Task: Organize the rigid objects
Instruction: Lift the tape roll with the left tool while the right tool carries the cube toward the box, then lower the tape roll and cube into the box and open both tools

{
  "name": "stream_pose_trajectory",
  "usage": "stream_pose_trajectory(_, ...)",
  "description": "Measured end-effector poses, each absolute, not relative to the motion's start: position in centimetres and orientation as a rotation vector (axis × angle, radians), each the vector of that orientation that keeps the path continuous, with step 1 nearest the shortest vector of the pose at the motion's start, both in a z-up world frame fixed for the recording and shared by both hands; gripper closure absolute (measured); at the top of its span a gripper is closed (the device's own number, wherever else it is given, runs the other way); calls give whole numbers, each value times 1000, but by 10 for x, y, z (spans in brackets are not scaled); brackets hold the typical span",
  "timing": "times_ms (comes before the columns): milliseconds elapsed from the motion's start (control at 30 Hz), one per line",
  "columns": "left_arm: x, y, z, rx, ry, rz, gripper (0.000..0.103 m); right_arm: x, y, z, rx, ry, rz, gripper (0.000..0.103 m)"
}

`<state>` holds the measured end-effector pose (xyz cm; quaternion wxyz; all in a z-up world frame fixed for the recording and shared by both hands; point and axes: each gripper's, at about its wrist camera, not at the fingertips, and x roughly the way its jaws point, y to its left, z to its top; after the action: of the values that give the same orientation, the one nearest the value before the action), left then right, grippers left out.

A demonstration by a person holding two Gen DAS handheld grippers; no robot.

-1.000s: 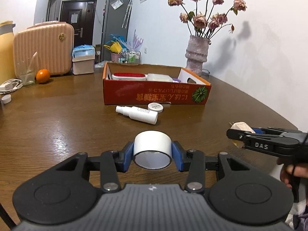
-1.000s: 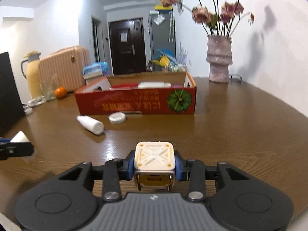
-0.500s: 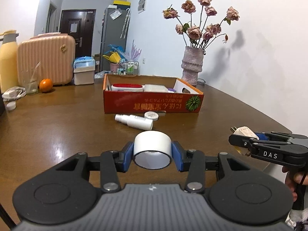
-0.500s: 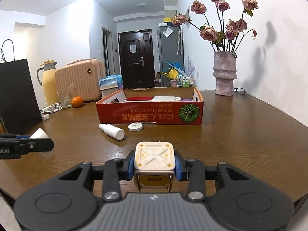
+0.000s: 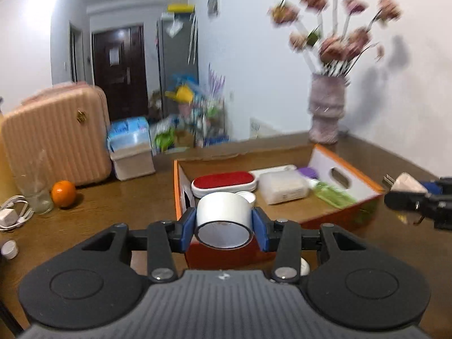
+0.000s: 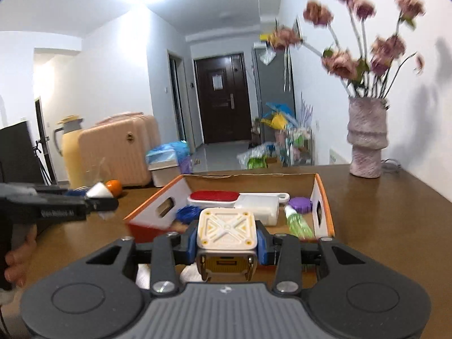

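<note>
My left gripper (image 5: pixel 224 223) is shut on a white tape roll (image 5: pixel 223 218), held just above the near left corner of the orange cardboard box (image 5: pixel 350 214). My right gripper (image 6: pixel 227 243) is shut on a cream square charger block (image 6: pixel 226 230) over the near edge of the same box (image 6: pixel 327 220). Inside the box lie a red-topped white case (image 5: pixel 223 182), a white rectangular box (image 5: pixel 282 188), a purple lid (image 6: pixel 301 204), a blue lid (image 6: pixel 188 214) and a green packet (image 6: pixel 298 223). Each gripper shows at the edge of the other's view, the right gripper (image 5: pixel 406 195) and the left gripper (image 6: pixel 97 197).
A vase of dried roses (image 6: pixel 365 141) stands at the table's far right. A pink suitcase (image 5: pixel 53 138), an orange (image 5: pixel 63 193), a glass (image 5: pixel 35 195), a tissue box (image 5: pixel 131 149) and a white cable (image 5: pixel 12 212) sit at the left. A small white cap (image 5: pixel 9 249) lies near the left edge.
Both grippers have moved forward and upward to the box, each still holding its object. The spray bottle and round lid on the table have dropped out of sight beneath them.
</note>
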<state>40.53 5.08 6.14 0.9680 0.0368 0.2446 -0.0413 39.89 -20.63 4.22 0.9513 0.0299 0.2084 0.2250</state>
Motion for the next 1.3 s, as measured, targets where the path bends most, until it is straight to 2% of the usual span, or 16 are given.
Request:
stream_pose_trajectory(100, 451, 45, 50, 123, 545, -85, 60, 460, -205, 38, 106, 517, 486, 65)
stream_pose_trajectory(233, 503, 42, 25, 167, 630, -64, 60, 524, -186, 25, -22, 605, 445, 65)
stream_pose_trajectory(467, 532, 38, -3, 228, 679, -85, 58, 579, -161, -12, -159, 739, 424, 65)
stream_pose_trajectory(567, 533, 43, -5, 211, 679, -85, 54, 591, -155, -24, -196, 770, 400, 65)
stream_pose_trajectory(633, 532, 47, -2, 199, 676, -88, 48, 594, -154, -28, -198, 780, 393, 65)
stream_pose_trajectory(700, 531, 50, 4, 194, 663, -82, 38, 591, -153, -27, -198, 779, 392, 65)
stream_pose_trajectory(767, 527, 52, 13, 194, 638, -70, 37, 589, -155, -20, -196, 760, 391, 62)
stream_pose_trajectory(1000, 502, 65, 53, 166, 582, -31, 30, 567, -166, 30, -161, 679, 395, 64)
stream_pose_trajectory(1133, 476, 66, 77, 162, 546, -22, 28, 546, -171, 58, -148, 637, 401, 54)
stream_pose_trajectory(1300, 435, 64, 101, 166, 474, -18, 23, 510, -176, 81, -128, 572, 418, 50)
